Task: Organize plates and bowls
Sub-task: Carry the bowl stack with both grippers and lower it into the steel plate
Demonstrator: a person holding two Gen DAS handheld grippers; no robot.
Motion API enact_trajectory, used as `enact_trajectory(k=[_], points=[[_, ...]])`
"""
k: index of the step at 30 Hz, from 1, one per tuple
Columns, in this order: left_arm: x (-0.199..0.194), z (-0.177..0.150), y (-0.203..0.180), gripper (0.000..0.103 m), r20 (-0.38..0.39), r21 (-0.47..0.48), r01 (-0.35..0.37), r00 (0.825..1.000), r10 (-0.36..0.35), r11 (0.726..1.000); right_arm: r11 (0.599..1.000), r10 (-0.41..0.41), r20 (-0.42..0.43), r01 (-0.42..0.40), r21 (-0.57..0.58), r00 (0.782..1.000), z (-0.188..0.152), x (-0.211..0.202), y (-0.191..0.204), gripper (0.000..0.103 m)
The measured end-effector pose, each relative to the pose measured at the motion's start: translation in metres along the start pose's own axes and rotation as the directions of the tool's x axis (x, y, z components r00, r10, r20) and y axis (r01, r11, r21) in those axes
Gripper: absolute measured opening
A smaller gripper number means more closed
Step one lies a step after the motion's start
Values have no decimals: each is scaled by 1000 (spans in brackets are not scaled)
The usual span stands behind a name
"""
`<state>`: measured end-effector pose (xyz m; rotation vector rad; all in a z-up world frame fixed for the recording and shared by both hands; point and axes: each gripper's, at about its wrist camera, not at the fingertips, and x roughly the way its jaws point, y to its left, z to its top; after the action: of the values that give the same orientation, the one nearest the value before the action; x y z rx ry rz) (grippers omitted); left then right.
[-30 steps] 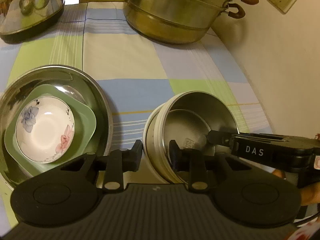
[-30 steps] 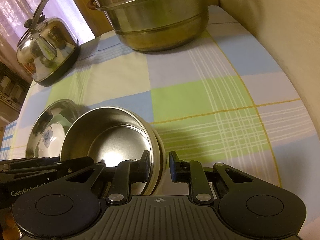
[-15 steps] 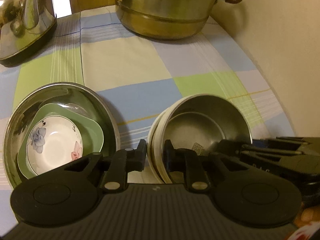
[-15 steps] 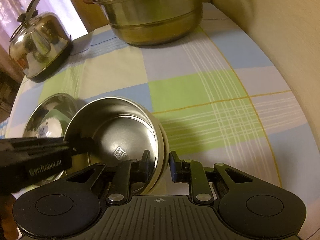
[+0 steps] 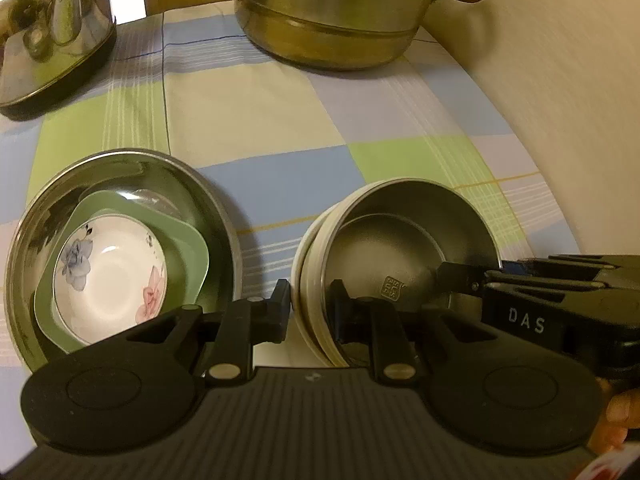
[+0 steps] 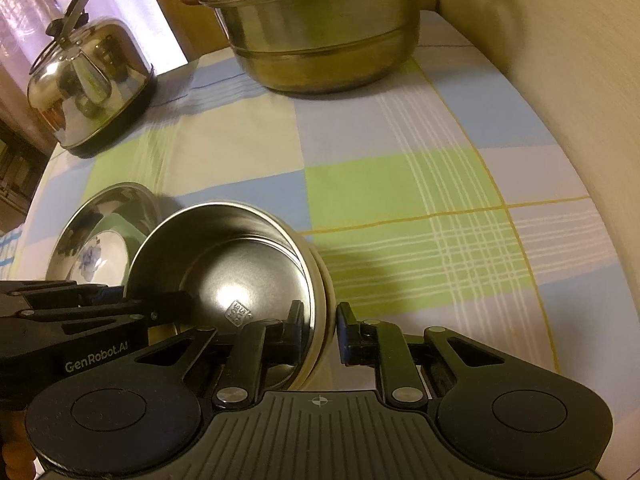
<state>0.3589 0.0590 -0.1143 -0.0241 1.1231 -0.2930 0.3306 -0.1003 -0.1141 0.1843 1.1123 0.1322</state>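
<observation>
- Two black grippers, both mine, are clamped on one round steel bowl with a cream outer wall (image 5: 404,240): my left gripper (image 5: 310,312) pinches its left rim, one finger outside, one inside, and my right gripper (image 6: 320,330) pinches the opposite rim the same way.
- In the left wrist view my right gripper comes in from the right edge, its tip over the far side of the bowl's rim; a bit of my hand (image 5: 616,420) shows beneath it.
- In the right wrist view my left gripper enters from the left, its finger reaching inside the bowl.
- The bowl sits tilted between the two grips, its open mouth turned toward me, a small square stamp visible on its floor. Whether it touches the cloth I cannot tell.
- Just left of it, apart from it, lies a wide shiny steel basin (image 5: 192,184) on the checked tablecloth (image 5: 280,128) of blue, green and cream squares.
- Nested in the basin is a pale green squarish dish (image 5: 188,240), and inside that a white china bowl with blue and pink flowers (image 5: 112,276).
- Farther back on the left stands a polished steel kettle with a dark base (image 6: 92,88).
- Farthest, at the back centre, stands a large stacked steel steamer pot with brown handles (image 6: 320,36), near the pale wall (image 6: 560,60) along the right side.
</observation>
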Motion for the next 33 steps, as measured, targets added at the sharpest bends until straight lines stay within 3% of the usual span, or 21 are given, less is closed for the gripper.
enact_trajectory(k=[17, 26, 33], points=[[-47, -1, 23, 18, 66, -60, -14, 998, 18, 998, 997, 29, 6, -28, -78, 1000, 14, -24, 35, 16], [-78, 4, 64, 18, 122, -128, -51, 990, 67, 991, 986, 75, 29, -70, -153, 997, 38, -29, 81, 16], [-91, 3, 106, 18, 130, -193, -103, 983, 130, 976, 971, 135, 0, -133, -196, 991, 47, -11, 124, 16]])
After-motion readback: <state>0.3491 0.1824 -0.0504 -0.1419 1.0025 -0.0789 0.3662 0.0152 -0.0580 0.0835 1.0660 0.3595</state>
